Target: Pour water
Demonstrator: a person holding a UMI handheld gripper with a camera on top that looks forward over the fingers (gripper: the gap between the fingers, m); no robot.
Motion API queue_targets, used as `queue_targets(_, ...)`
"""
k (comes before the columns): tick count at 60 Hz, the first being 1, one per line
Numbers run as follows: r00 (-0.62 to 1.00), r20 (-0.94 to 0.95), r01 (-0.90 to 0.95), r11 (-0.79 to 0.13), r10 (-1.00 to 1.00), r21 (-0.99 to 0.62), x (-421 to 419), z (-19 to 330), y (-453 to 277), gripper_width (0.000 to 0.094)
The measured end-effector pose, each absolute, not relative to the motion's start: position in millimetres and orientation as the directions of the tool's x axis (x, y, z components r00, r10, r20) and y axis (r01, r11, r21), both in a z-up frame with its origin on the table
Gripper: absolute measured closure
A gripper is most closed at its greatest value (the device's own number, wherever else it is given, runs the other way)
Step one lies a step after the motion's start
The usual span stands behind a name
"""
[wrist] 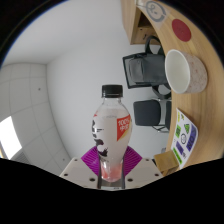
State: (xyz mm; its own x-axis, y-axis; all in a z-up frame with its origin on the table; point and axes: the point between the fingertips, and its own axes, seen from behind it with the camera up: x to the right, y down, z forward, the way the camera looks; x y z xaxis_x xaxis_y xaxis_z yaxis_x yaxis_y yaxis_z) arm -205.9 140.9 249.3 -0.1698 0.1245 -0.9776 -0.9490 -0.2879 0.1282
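Tool (113, 172) of mine is clenched on the clear plastic bottle with the black cap (111, 135), held up between my purple pads. Far to the right, a round white cup (182, 70) sits on the wooden worktop (205, 100). I think carrying comes now; next I must reach that cup and tip.
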Motion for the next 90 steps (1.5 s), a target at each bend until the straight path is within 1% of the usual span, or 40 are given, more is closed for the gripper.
queue_targets(3,-0.296,-0.949,-0.922,-0.290,0.107,0.255,-193.2,240.5,147.6,0.0678)
queue_targets(6,-0.389,-0.917,-0.889,-0.296,0.087,0.349,-187.1,232.1,152.3,0.0677)
queue_targets(8,-0.429,-0.901,-0.872,-0.291,0.070,0.393,-178.8,231.9,147.7,0.0678)
queue_targets(10,-0.458,-0.887,-0.858,-0.289,0.055,0.425,-183.9,223.9,158.1,0.0678)
queue_targets(16,-0.546,-0.837,-0.810,-0.281,0.039,0.515,-167.5,213.4,158.7,0.0679)
queue_targets(30,-0.503,-0.864,-0.819,-0.304,-0.029,0.487,-176.7,200.1,166.4,0.0678)
queue_targets(33,-0.440,-0.896,-0.845,-0.315,-0.049,0.432,-175.4,196.9,164.1,0.0677)
queue_targets(37,-0.293,-0.954,-0.896,-0.330,-0.059,0.296,-175.0,197.2,163.4,0.0677)
queue_targets(43,-0.075,-0.997,-0.929,-0.364,0.001,0.069,-158.3,228.6,156.9,0.0678)
queue_targets(46,0.049,-0.998,-0.930,-0.361,0.050,-0.064,-143.8,244.0,154.6,0.0678)
queue_targets(49,0.194,-0.976,-0.916,-0.338,0.103,-0.218,-123.4,264.1,152.6,0.0678)
queue_targets(53,0.404,-0.901,-0.856,-0.280,0.161,-0.434,-87.4,291.2,149.1,0.0678)
queue_targets(58,0.651,-0.737,-0.710,-0.199,0.181,-0.676,-46.0,300.2,151.0,0.0677)
queue_targets(62,0.798,-0.581,-0.564,-0.144,0.159,-0.813,-8.4,302.6,146.3,0.0677)
queue_targets(68,0.933,-0.347,-0.334,-0.124,0.093,-0.934,31.7,268.2,156.8,0.0677)
queue_targets(72,0.978,-0.202,-0.192,-0.138,0.059,-0.972,60.3,232.4,154.1,0.0677)
queue_targets(73,0.983,-0.176,-0.167,-0.153,0.046,-0.974,61.0,233.3,154.9,0.0677)
queue_targets(75,0.991,-0.129,-0.121,-0.175,0.035,-0.977,66.9,217.9,156.2,0.0677)
queue_targets(78,0.996,-0.081,-0.072,-0.213,0.032,-0.974,72.2,191.4,156.8,0.0677)
queue_targets(79,0.997,-0.066,-0.057,-0.215,0.032,-0.975,76.1,174.9,155.8,0.0677)
queue_targets(85,1.000,-0.007,0.001,-0.275,0.027,-0.961,82.8,126.5,155.4,0.0677)
queue_targets(90,1.000,0.014,0.022,-0.304,0.026,-0.952,84.6,100.9,152.5,0.0677)
